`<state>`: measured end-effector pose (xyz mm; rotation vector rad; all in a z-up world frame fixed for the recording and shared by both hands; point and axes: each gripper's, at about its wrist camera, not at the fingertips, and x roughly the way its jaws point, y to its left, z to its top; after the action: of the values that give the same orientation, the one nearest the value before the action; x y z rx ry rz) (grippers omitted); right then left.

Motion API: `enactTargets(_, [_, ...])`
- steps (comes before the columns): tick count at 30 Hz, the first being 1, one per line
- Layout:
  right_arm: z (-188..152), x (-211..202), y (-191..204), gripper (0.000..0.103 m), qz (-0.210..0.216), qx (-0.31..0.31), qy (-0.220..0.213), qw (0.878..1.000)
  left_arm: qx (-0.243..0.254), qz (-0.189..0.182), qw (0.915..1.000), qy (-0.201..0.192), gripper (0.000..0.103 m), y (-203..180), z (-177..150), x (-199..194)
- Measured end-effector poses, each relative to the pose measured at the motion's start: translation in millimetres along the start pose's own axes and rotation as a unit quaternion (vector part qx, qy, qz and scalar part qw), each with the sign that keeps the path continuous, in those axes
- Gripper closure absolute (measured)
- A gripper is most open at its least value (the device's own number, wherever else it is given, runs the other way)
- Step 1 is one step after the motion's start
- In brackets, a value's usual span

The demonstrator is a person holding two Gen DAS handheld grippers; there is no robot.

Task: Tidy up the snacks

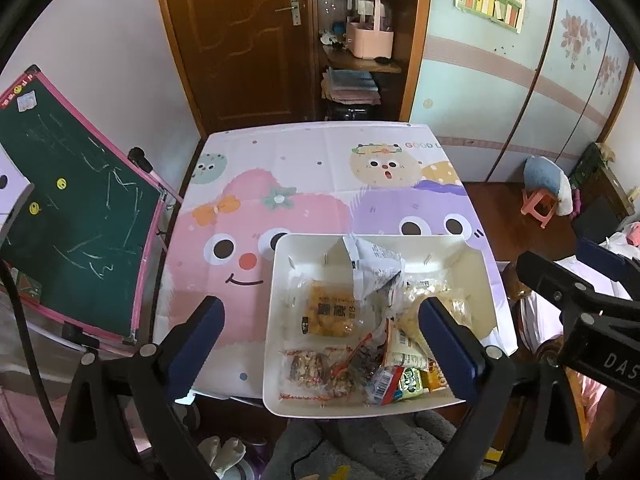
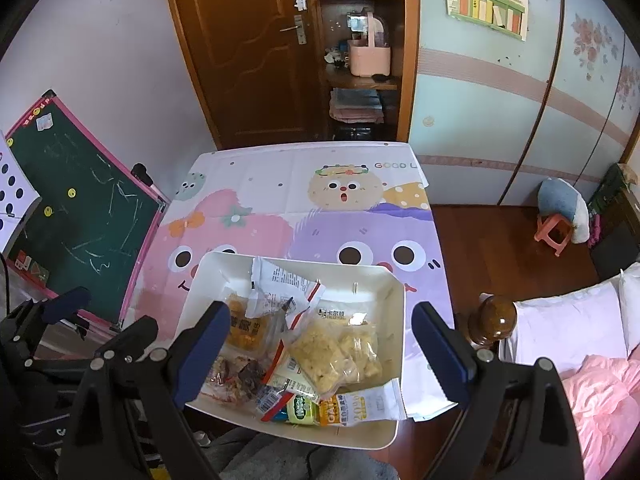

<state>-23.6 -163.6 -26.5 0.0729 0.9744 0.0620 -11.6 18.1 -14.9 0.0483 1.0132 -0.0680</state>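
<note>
Both my claws — left gripper [image 1: 320,344], right gripper [image 2: 322,348] — hover wide open, empty, above the white snack bin [image 2: 356,276] — next: pick one packet.

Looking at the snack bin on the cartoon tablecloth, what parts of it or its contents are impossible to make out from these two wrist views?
- Left wrist view: the right finger covers part of the pale puffed-snack bag.
- Right wrist view: the left finger hides the white bin near-left corner and part of the nut-bar pack.
- Both views: small print on the white crumpled wrapper is too small to read.
- Packets at the bottom of the pile are buried.
</note>
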Motion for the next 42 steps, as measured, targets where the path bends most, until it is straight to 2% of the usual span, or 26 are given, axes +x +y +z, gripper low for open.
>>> enactTargets(10, [6.8, -13.8, 2.7, 0.010, -0.017, 0.010, -0.016, 1.000, -0.012, 0.004, 0.9998, -0.016, 0.005, 8.8, 9.9, -13.0])
enactTargets(16, [8.2, -14.4, 2.6, 0.010, -0.024, 0.013, -0.014, 1.000, -0.031, 0.007, 0.9994, -0.013, 0.005, 17.8, 13.7, -12.1])
enactTargets(42, [10.8, -11.5, 4.3, 0.010, -0.026, 0.011, -0.013, 1.000, -0.031, 0.008, 0.9994, -0.017, 0.005, 17.1, 17.9, -11.1])
